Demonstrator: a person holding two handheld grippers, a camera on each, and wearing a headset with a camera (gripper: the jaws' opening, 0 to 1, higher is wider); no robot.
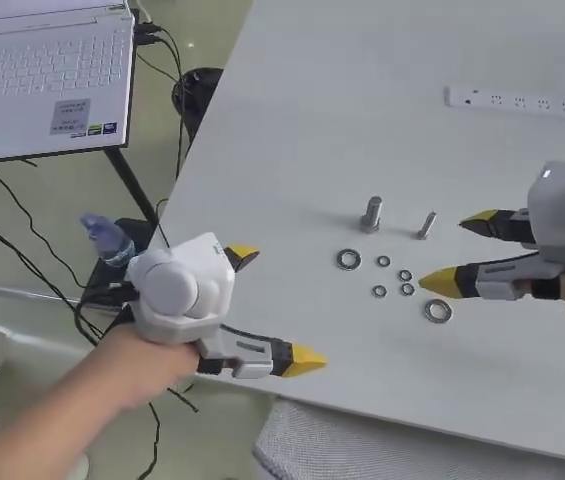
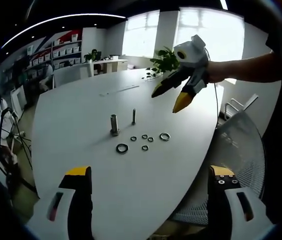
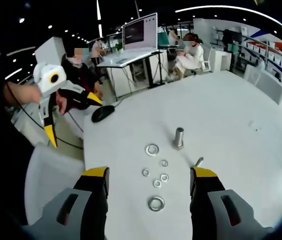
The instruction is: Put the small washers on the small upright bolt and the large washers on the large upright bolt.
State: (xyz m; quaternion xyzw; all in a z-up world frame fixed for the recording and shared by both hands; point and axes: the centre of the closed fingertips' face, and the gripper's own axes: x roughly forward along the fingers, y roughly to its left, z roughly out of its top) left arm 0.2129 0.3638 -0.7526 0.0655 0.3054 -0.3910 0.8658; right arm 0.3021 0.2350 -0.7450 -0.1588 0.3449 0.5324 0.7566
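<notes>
Spreading across the head view, a white bench [image 1: 292, 120] is seen, bare but for a power strip [image 1: 522, 101] near its far edge and the hardware nearer the front. Bright windows [image 2: 220, 32], stocked shelves [image 2: 63, 47] and a leafy plant [image 2: 164, 60] are shown beyond it in the left gripper view, and a monitor [image 3: 140, 31] on another desk in the right gripper view. An open laptop [image 1: 42, 75] and a bottle [image 1: 107, 238] are seen off the bench's left side, and a mesh chair [image 1: 362, 450] is set against its near edge. The large bolt [image 1: 371, 213] and the small bolt [image 1: 427, 224] are stood upright side by side, not touching. Two large washers [image 1: 349, 260] and four small washers [image 1: 404, 275] are laid flat in front of them, none on a bolt. The right claw [image 1: 457, 252] is held released just beside the washers, with nothing between its jaws. The left claw [image 1: 274, 308] is held released and empty at the bench's edge, well apart from them.
</notes>
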